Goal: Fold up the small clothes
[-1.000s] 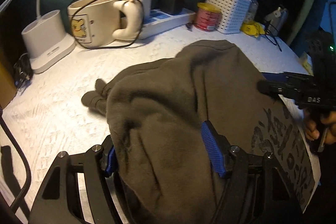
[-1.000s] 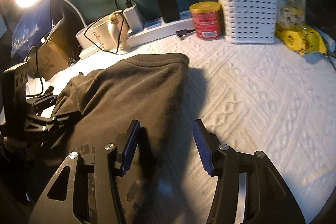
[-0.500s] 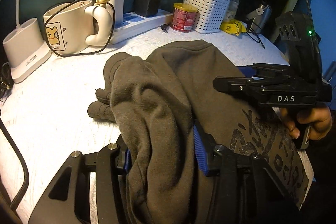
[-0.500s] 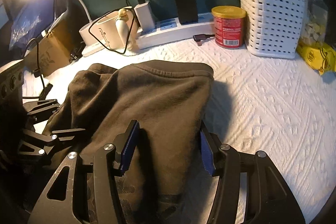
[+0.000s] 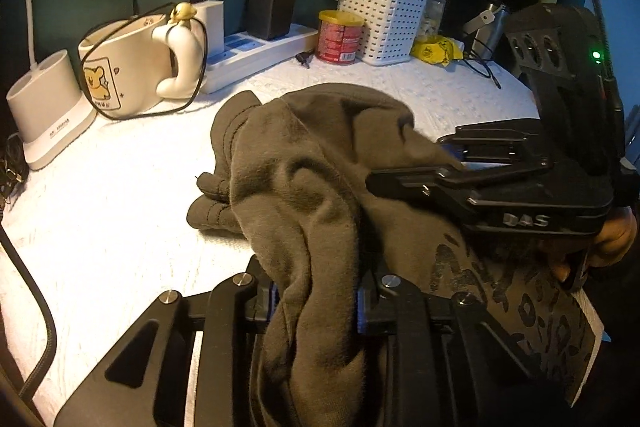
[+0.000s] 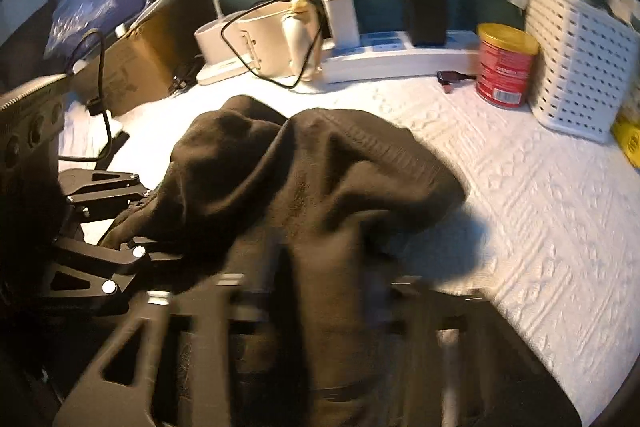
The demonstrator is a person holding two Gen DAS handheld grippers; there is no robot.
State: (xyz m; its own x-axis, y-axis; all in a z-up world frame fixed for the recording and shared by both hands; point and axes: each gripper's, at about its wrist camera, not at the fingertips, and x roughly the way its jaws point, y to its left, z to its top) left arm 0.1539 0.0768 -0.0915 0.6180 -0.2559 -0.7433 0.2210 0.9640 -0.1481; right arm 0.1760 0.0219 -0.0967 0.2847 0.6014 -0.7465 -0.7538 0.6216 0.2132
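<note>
A dark grey-brown small garment [image 5: 320, 163] lies bunched on the white textured cloth [image 5: 120, 187]; its printed part [image 5: 532, 311] hangs at the right. My left gripper [image 5: 316, 303] is shut on a thick fold of it at the near edge. The right gripper [image 5: 456, 163] reaches in from the right, its fingers over the garment. In the right wrist view the garment [image 6: 312, 187] is gathered between the right gripper's [image 6: 316, 291] blurred jaws, which look shut on it. The left gripper [image 6: 116, 255] shows at the left, pressed into the fabric.
At the back stand a cream mug [image 5: 132, 71] wrapped in black cable, a white holder [image 5: 44, 107], a power strip [image 5: 256, 55] with chargers, a red can [image 5: 340, 37], a white basket [image 5: 392, 19] and a yellow packet [image 5: 436, 49]. A cardboard box [image 6: 128, 71] stands at the left.
Both grippers have closed on the garment and come together. The flat cloth is now bunched and lifted into a heap between them.
</note>
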